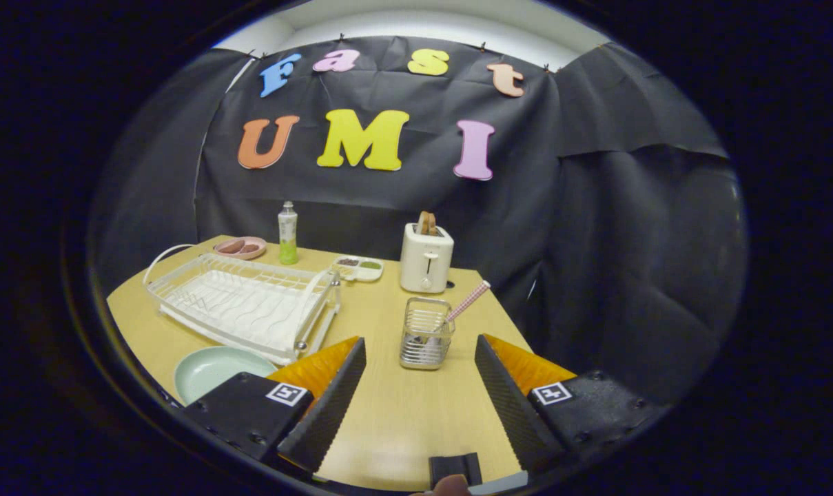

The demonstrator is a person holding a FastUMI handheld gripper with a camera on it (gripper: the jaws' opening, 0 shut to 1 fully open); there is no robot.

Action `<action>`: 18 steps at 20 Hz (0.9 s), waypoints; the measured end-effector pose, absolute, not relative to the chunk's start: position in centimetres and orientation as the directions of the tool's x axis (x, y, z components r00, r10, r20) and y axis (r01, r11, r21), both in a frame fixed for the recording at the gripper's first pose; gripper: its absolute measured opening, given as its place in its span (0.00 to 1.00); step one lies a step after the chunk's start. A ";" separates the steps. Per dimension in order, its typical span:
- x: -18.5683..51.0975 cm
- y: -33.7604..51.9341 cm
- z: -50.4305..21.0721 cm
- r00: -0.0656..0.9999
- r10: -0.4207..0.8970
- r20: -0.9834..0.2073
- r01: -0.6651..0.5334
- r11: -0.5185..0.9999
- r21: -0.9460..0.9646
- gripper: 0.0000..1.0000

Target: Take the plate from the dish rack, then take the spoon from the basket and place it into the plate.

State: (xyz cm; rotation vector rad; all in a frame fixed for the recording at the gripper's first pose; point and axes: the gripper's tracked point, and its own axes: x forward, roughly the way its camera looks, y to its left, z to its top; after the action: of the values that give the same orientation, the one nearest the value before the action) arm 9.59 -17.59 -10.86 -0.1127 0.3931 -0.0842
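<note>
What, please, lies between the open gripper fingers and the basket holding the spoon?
Only bare table. In the gripper view, the gripper is open and holds nothing, and the basket with the spoon stands just ahead of its fingertips.

Matt wood-grain table (388,413). Shiny metal wire basket (425,333); white wire dish rack (244,303) at its ten o'clock. Smooth glossy plate (213,368). Glossy plastic-looking toaster (426,258) at the basket's twelve. The gripper (419,368), spread wide, has ribbed matt fingers (333,406).

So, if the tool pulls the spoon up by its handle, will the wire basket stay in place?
Probably not firmly. The basket looks light, thin wire, so it may tip or slide. The spoon leans on its rim, likely dragging it. The open tool is just short of it.
</note>
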 end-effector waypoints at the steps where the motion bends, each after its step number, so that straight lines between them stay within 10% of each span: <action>1: 10.0 -17.9 -10.9 0.926 -0.091 -0.365 0.058 0.993 -0.100 1.00; 12: 20.4 -23.6 -13.8 0.941 -0.039 -0.335 0.067 0.995 0.072 1.00; 18: 26.4 -24.9 -15.3 0.937 0.016 -0.350 0.051 0.982 0.180 0.76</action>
State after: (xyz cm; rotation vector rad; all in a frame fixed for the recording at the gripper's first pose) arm 26.39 -24.93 -15.27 0.1879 0.3582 -0.0178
